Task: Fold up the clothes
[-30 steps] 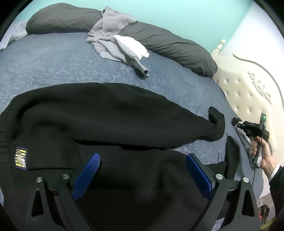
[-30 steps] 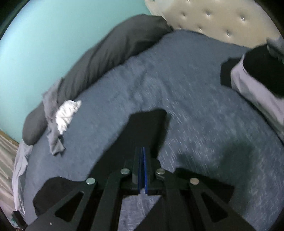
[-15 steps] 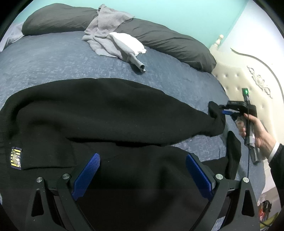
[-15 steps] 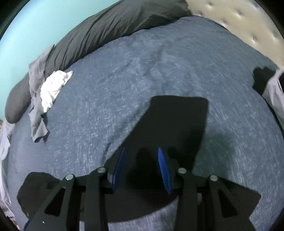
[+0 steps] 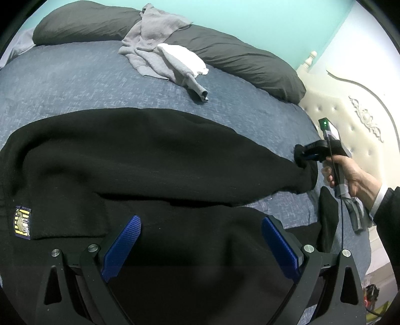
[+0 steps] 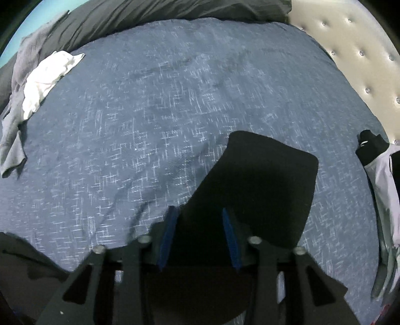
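1. Behind the bed, a turquoise wall (image 5: 250,17) and a cream tufted headboard (image 5: 350,125) are seen.
2. On the blue bedspread (image 5: 75,82) a black garment (image 5: 150,155) is spread, filling the left wrist view from 9 o'clock to 3 o'clock.
3. The left gripper (image 5: 200,245) is held above the garment, its blue pads set wide apart, nothing clamped.
4. At 3 o'clock, the right gripper (image 5: 306,156) is gripped by a hand (image 5: 350,177) at the sleeve end (image 6: 262,187).
5. Its jaws are closing; black cloth lies between the pads, not yet pressed.
6. At 12 o'clock, grey clothes (image 5: 155,45) and a white cloth (image 5: 185,57) are piled against dark pillows (image 5: 237,60).
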`<state>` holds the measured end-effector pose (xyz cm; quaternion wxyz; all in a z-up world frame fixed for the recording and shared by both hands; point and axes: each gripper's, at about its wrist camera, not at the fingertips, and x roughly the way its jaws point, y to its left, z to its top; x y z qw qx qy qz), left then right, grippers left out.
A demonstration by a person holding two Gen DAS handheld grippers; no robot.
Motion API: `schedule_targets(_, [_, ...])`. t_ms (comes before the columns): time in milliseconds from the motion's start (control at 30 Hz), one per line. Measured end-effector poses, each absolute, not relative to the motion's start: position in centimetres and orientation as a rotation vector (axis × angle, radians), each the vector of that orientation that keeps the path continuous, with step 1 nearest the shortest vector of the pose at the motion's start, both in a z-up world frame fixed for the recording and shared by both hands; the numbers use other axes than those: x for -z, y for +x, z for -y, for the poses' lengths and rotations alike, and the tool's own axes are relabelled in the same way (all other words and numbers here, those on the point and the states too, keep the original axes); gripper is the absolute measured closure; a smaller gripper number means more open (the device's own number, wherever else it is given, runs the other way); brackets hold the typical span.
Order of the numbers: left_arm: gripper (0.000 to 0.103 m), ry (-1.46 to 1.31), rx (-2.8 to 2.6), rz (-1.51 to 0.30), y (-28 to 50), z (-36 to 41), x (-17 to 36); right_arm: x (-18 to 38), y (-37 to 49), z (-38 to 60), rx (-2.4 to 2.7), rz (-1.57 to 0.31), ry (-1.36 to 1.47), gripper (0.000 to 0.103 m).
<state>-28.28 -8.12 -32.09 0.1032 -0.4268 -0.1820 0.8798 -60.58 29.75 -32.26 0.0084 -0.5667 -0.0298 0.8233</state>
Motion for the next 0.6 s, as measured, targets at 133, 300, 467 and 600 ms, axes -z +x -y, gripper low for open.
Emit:
schedule_targets(133, [0.004, -1.261, -2.593, 0.546, -28.3, 8.3, 32.2, 31.7, -60.0, -30.8, -2.63, 0.02, -1.736, 0.099])
schedule_targets(300, [0.004, -1.252, -2.593, 0.557, -28.4, 8.4, 32.0, 29.0, -56.8, -34.0, -2.785, -0.21, -1.609, 0.1])
schedule_targets(467, [0.004, -1.249, -2.589, 0.557, -28.3, 8.2, 31.9, 29.6, -51.9, -39.2, -2.805, -0.376, -1.566, 0.1])
schedule_targets(600, [0.004, -1.241, -2.589, 0.552, -28.0, 7.8, 31.6, 30.9, -48.6, -42.4, -2.77, -0.441, -1.572, 0.1])
